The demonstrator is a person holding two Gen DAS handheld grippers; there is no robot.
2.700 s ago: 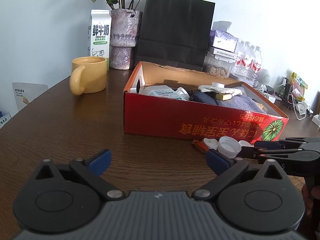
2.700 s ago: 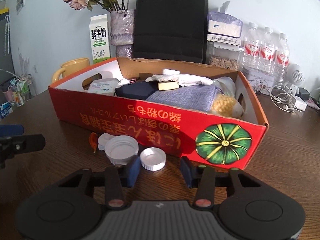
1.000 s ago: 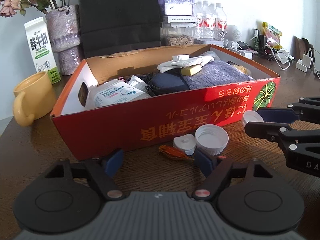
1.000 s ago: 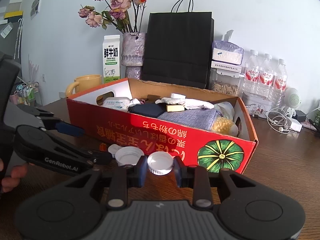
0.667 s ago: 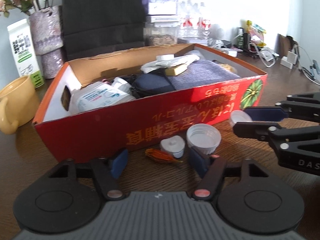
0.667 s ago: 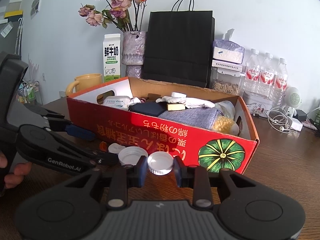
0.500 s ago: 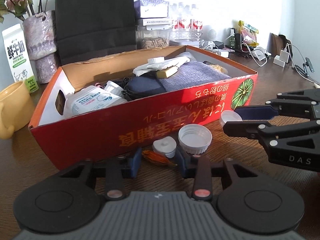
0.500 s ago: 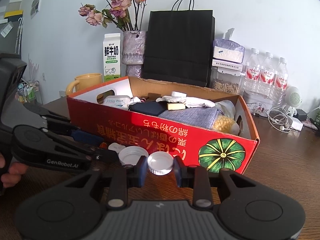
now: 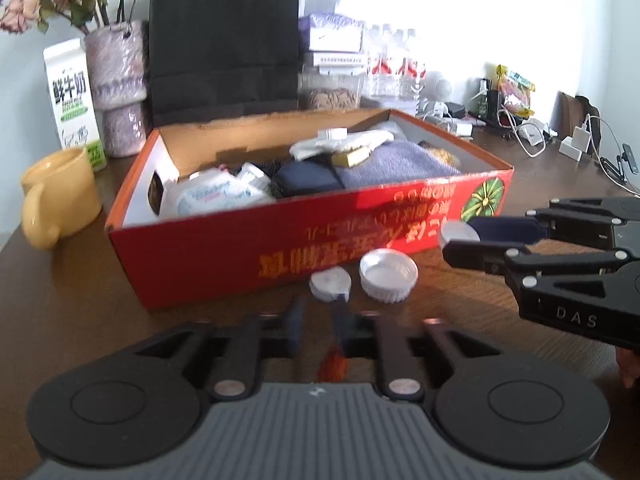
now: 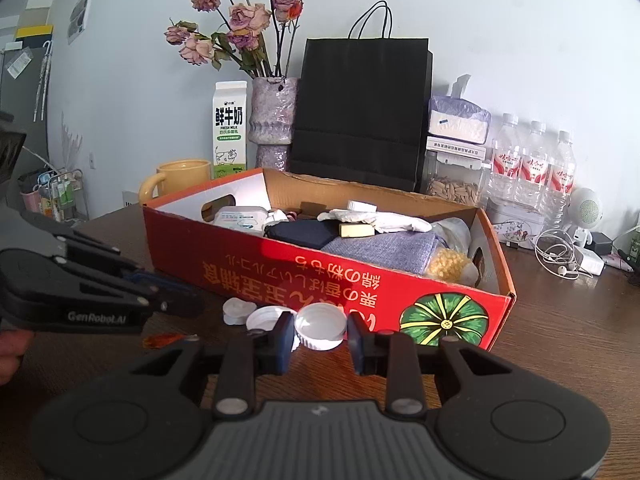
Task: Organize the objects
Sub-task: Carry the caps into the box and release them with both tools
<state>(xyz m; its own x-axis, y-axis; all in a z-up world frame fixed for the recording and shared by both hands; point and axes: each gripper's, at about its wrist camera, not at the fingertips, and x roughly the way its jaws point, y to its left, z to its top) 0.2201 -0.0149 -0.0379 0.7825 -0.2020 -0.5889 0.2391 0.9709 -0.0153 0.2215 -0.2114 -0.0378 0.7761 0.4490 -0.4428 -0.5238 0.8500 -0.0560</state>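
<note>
The left gripper (image 9: 318, 320) sits low in the left wrist view, fingers nearly pressed together – an orange scrap (image 9: 332, 362) shows blurred between them, so the pinch is hard to confirm and it may slip. In the right wrist view the right gripper (image 10: 320, 338) pinches a white bottle cap (image 10: 320, 326) at lower centre, before the red cardboard box (image 10: 280, 264); the shallow hold could pop loose.
</note>
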